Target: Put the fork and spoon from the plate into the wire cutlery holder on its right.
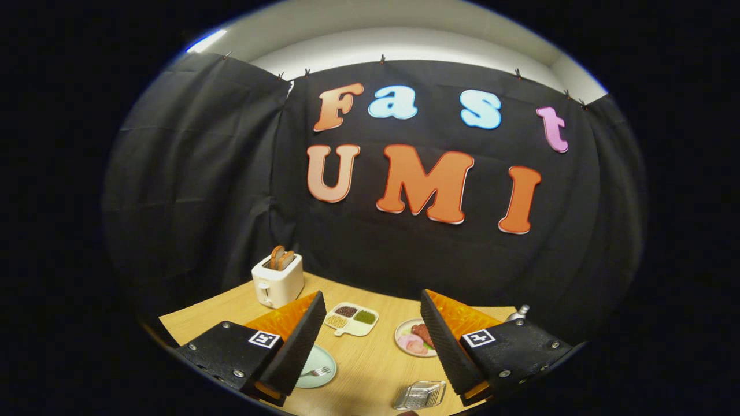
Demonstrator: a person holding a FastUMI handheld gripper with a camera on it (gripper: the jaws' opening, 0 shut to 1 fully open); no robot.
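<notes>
One gripper (370,341) is held wide open and empty above the table (370,364), one fork (317,371) is seen lying left-right on one plate (318,367), tines right toward one wire cutlery holder (420,395).

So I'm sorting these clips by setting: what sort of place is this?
Likely a staged breakfast table in a cloth-walled booth: toaster holding bread, plate of food, open gripper.
</notes>
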